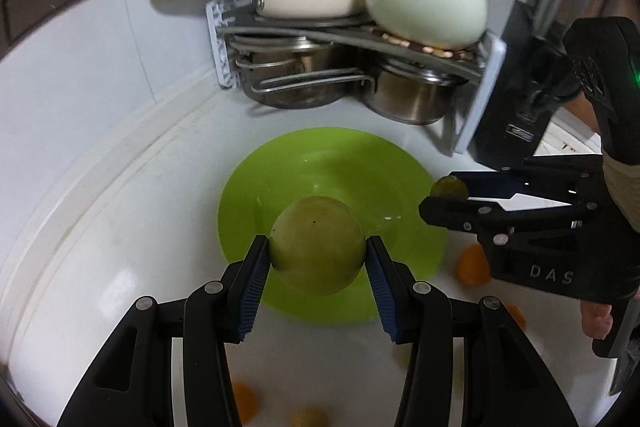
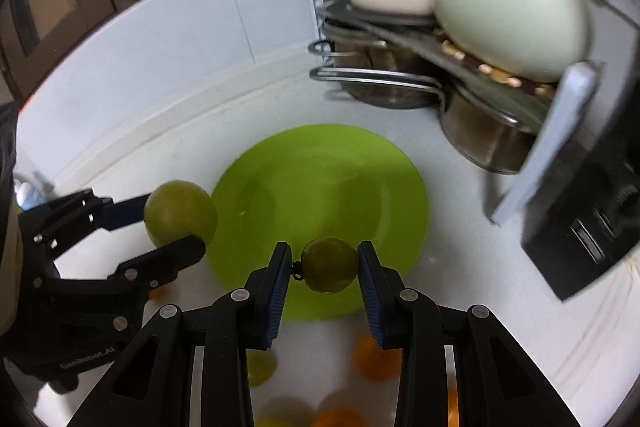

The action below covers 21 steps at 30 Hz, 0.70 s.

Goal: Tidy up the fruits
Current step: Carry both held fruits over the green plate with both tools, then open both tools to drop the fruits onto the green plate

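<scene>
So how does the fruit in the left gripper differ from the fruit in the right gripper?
The left gripper holds a large, pale fruit; the right gripper holds a small, darker fruit. Both are round, green, and held above the green plate's near edge.

**Two fruits held over the plate**

I hold a large fruit (image 1: 318, 247) in my left gripper (image 1: 317, 255) above the plate (image 1: 332, 155), a smaller fruit (image 2: 330, 264) in my right gripper (image 2: 325, 265) beside it; the pot rack (image 1: 352, 39) stands behind, loose fruits (image 1: 472, 263) in front.
</scene>
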### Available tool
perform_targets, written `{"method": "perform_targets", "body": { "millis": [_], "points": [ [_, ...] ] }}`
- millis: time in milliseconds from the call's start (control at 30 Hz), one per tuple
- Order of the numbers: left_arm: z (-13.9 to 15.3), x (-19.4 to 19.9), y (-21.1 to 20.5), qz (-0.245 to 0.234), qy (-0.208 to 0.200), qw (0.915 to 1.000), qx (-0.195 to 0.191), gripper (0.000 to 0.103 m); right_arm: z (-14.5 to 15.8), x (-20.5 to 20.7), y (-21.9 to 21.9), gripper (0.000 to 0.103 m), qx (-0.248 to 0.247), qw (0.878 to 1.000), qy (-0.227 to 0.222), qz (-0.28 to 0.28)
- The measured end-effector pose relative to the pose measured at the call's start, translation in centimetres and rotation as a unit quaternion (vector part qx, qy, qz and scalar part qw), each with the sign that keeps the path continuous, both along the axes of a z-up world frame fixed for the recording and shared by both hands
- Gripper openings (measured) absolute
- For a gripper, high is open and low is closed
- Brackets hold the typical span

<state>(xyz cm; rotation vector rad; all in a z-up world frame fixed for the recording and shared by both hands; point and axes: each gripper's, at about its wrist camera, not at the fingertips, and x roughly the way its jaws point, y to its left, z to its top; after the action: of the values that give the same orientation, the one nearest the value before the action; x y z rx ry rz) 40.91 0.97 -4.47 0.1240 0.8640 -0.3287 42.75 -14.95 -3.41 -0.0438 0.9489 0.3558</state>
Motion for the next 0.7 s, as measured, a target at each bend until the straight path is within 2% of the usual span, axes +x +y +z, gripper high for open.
{"method": "perform_targets", "body": {
  "millis": [300, 700],
  "points": [
    [-3.3, 4.4, -0.8, -0.014, 0.062, 0.998, 0.006, 0.048, -3.5, 4.2, 0.7, 0.035, -0.02, 0.998, 0.061, 0.008],
    [-4.3, 5.4, -1.5, -0.032, 0.081, 0.996, 0.019, 0.049, -5.1, 5.4, 0.7, 0.035, -0.033, 0.997, 0.071, 0.012]
  ]
}}
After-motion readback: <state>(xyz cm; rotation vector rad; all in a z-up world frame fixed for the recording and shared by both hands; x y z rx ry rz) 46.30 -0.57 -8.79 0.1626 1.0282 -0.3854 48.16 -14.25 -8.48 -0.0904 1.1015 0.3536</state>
